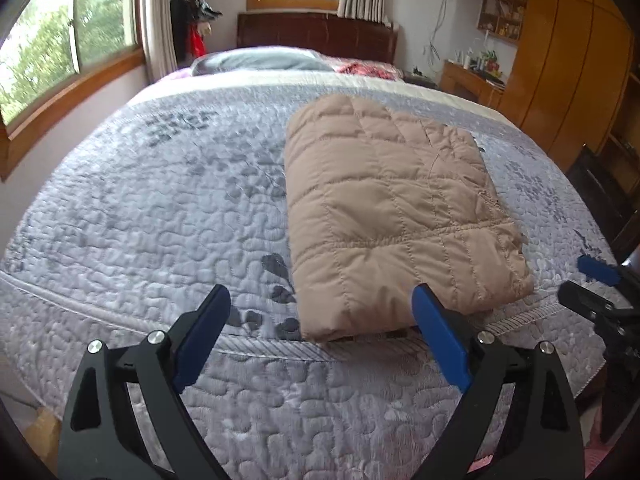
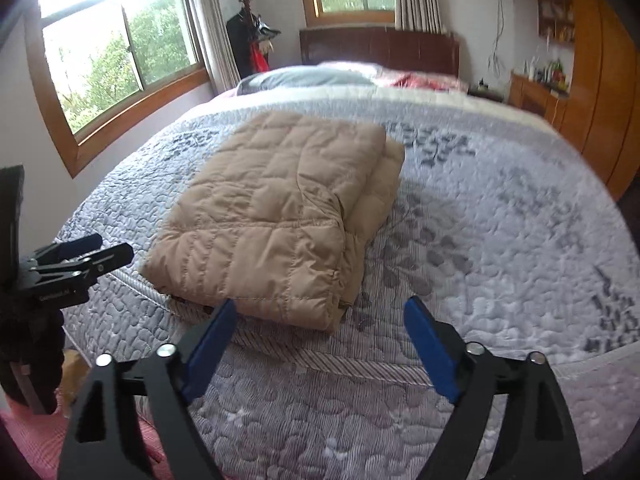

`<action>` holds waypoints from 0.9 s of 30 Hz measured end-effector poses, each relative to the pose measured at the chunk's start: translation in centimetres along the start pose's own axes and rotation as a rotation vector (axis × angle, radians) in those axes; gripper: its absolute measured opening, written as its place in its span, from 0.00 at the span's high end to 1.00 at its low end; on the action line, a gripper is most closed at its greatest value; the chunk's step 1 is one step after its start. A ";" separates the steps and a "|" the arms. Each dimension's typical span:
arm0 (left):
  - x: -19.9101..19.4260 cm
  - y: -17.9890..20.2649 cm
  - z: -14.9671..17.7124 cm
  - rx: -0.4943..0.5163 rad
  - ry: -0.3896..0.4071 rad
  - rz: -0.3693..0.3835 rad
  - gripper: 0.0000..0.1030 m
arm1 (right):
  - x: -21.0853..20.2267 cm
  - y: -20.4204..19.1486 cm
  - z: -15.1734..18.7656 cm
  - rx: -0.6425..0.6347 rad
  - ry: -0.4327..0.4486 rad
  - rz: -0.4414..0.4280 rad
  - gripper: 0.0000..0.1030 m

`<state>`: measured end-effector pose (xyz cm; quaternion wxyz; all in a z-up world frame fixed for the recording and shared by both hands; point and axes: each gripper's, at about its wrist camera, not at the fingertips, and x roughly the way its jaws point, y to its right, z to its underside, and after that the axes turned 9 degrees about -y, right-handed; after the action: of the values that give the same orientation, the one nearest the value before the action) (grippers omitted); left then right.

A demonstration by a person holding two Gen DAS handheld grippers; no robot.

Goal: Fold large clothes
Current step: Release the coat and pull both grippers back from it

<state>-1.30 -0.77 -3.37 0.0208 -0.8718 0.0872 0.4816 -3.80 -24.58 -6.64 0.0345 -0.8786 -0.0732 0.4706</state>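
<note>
folded tan jacket (image 1: pixel 394 216) on bedspread (image 1: pixel 160 220); left gripper (image 1: pixel 322 312), right gripper (image 2: pixel 320 320) jaws spread, empty; no legible writing.

1. Folded tan jacket (image 2: pixel 276 216): underside and inner layers hidden.
2. Right hand-held gripper (image 1: pixel 596 280): cut off at right edge of left wrist view.
3. Shelf items (image 1: pixel 500 20), upper right: too small to identify.
4. Bed (image 1: pixel 160 220): near corners cut off.
</note>
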 end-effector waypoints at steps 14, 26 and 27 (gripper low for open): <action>-2.6 1.0 2.4 -0.004 0.034 -0.047 0.11 | -1.3 -1.8 1.9 -0.012 0.006 0.072 0.09; -2.8 1.6 2.8 0.002 0.021 -0.048 0.11 | -1.4 -1.6 2.2 0.001 -0.010 0.072 0.08; -2.8 1.5 2.9 0.001 0.020 -0.048 0.11 | -1.3 -1.6 2.2 0.000 -0.015 0.072 0.08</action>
<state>-5.44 -1.57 -2.50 0.0317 -0.8785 0.0667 0.4720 -6.51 -23.19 -6.58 0.0169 -0.8772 -0.0418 0.4780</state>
